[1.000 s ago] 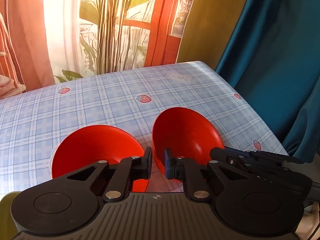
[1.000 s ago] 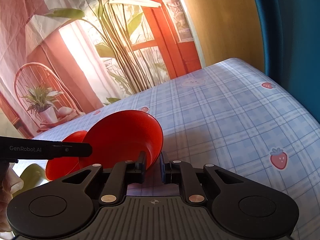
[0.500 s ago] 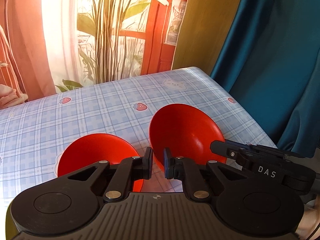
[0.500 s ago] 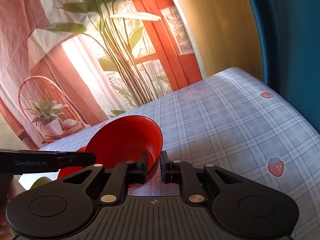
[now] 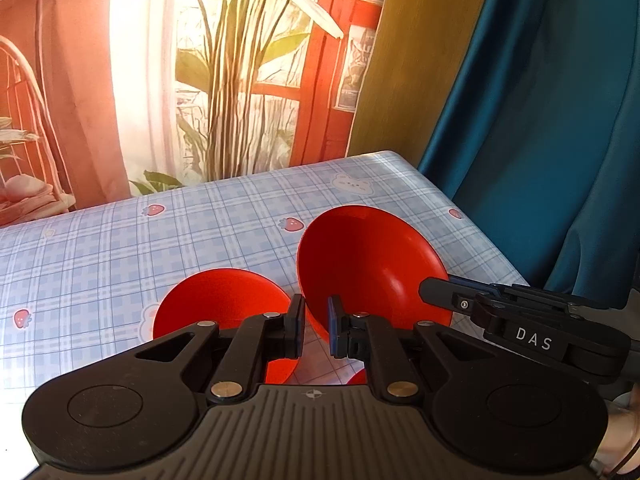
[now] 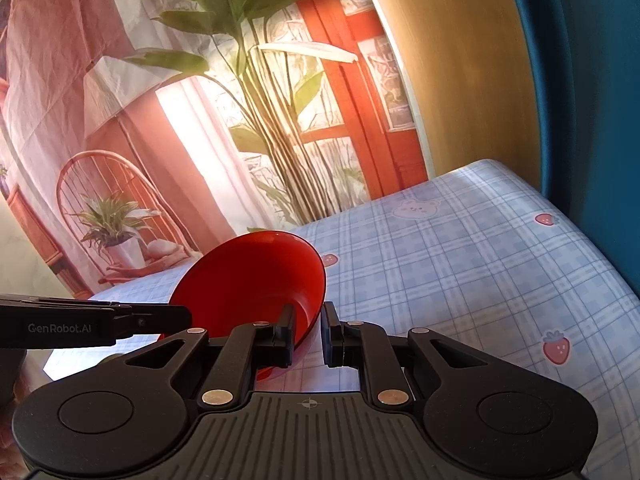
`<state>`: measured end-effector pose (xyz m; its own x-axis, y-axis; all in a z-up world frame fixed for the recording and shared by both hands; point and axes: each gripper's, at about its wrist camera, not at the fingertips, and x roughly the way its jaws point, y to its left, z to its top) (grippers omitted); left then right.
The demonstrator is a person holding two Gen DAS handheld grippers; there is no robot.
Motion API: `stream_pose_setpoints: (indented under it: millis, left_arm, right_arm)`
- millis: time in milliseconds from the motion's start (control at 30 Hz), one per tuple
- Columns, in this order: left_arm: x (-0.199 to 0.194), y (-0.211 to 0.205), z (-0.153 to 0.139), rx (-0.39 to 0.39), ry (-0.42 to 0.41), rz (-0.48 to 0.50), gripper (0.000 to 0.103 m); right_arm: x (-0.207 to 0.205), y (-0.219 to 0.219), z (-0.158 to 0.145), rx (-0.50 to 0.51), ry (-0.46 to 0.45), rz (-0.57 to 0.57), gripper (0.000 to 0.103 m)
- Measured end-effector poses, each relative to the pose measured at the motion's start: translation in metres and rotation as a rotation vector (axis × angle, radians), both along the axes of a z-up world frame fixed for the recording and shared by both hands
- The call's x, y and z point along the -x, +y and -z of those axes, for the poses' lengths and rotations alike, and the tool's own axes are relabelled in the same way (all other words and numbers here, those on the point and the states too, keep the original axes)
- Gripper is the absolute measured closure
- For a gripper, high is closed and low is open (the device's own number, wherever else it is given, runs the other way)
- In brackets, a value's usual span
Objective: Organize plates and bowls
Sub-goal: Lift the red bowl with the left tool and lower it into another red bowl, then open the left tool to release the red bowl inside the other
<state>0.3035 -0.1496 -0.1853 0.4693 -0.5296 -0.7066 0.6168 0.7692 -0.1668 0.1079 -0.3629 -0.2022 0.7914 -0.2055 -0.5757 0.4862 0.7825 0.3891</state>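
Bowl held tilted above the bench by the right gripper

Bowls of red plastic are seen in both wrist views. One red bowl (image 5: 370, 264) is held raised and tilted, its opening turned toward the left wrist camera. In the right wrist view the same bowl (image 6: 256, 280) is gripped at its near rim by the right gripper (image 6: 307, 336): the rim passes between the two fingers (image 6: 285, 334), which are closed to a narrow gap on the bowl wall. In the left wrist view the right gripper (image 5: 520, 320) enters from the right edge and meets the bowl at its lower right rim.

A second red bowl (image 5: 224, 308) rests upright on the bench (image 5: 120, 248), just beside and to the left of the raised one. The bench is covered with a blue checked cloth printed with strawberries and bears.

The left gripper (image 5: 314, 330) is positioned in front of both bowls. Its fingers are set nearly together, with a narrow gap between the blue pads (image 5: 332, 332), and nothing is held between them. In the right wrist view the left gripper (image 6: 96, 322) extends in from the left edge, level with the raised bowl's left rim.

A printed backdrop (image 6: 200, 120) of plants hangs behind the bench, with a teal curtain (image 5: 560, 120) at the right.
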Motion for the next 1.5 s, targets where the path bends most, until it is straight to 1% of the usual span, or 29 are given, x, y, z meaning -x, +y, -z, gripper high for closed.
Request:
stream_pose_setpoints:
  millis: [267,600,1000,1200,1500]
  left_arm:
    - [0.000,0.023,-0.004,0.023,0.010,-0.030,0.090]
    - [-0.008,0.049,-0.003,0.041,0.024,-0.078,0.090]
    - [-0.024,0.071,0.011,0.038,0.055,-0.132,0.090]
    - [-0.031,0.072,0.018,0.035,0.063,-0.146,0.090]
    - [-0.037,0.071,0.028,0.010,0.071,-0.151,0.090]
  right_arm:
    - [-0.013,0.016,-0.010,0.021,0.009,-0.038,0.089]
    - [-0.039,0.035,-0.013,0.037,0.029,-0.089,0.089]
    - [-0.071,0.048,-0.001,0.037,0.059,-0.140,0.089]
    - [-0.084,0.049,0.006,0.051,0.086,-0.166,0.089]
    - [-0.094,0.046,0.021,0.035,0.119,-0.176,0.089]
